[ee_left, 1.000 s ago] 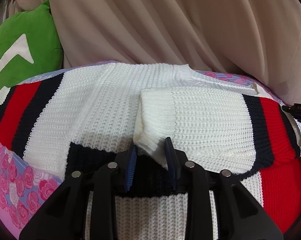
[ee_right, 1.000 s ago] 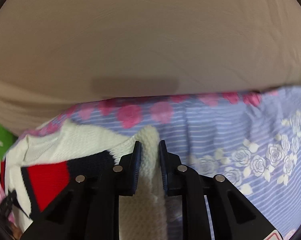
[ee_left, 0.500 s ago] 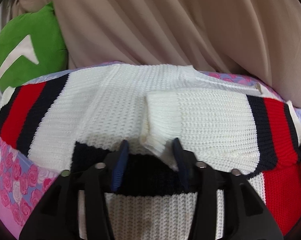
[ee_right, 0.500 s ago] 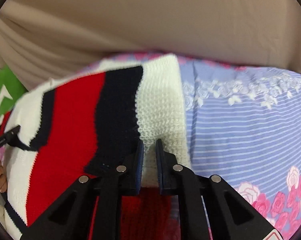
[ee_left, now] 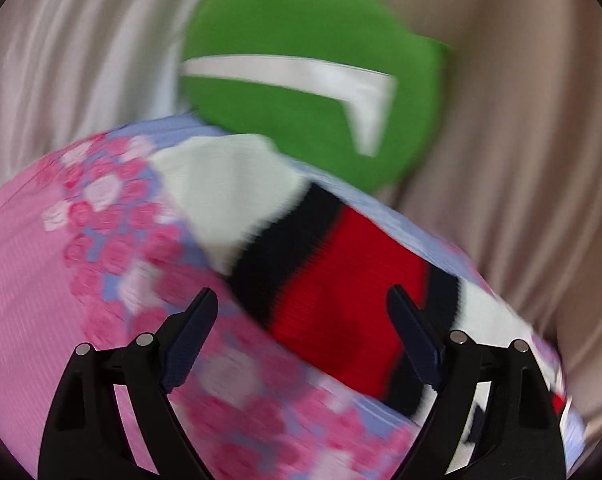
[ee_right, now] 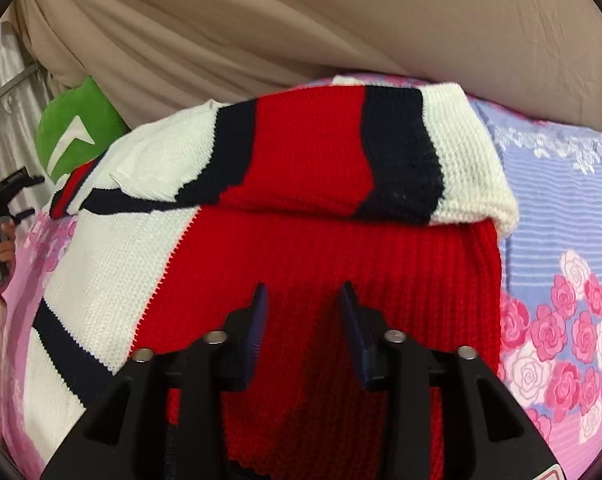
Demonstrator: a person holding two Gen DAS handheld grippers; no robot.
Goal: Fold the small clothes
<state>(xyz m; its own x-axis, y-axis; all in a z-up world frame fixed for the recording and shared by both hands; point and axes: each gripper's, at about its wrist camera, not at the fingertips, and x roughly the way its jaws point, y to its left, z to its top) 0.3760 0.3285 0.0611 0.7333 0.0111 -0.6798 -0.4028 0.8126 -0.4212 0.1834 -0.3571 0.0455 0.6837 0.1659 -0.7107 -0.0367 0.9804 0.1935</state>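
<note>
A knit sweater in white, navy and red lies on the bed. In the right wrist view its right sleeve (ee_right: 381, 152) is folded across the red body (ee_right: 341, 264). My right gripper (ee_right: 303, 296) is open and empty, just above the red body. In the blurred left wrist view the sweater's left sleeve (ee_left: 333, 276) lies stretched out with its white cuff (ee_left: 225, 184) at the far end. My left gripper (ee_left: 301, 304) is wide open and empty, above the sleeve's near edge. The left gripper also shows small at the left edge of the right wrist view (ee_right: 1, 200).
The floral pink and blue striped bedsheet (ee_right: 561, 280) covers the bed (ee_left: 81, 280). A green cushion (ee_left: 309, 80) with a white mark sits at the far side, also in the right wrist view (ee_right: 77, 132). Beige curtain (ee_right: 301, 20) hangs behind.
My right gripper let go of the right sleeve's cuff, now folded on the body, and opened. My left gripper opened wider and swung left from the sweater's middle to the left sleeve.
</note>
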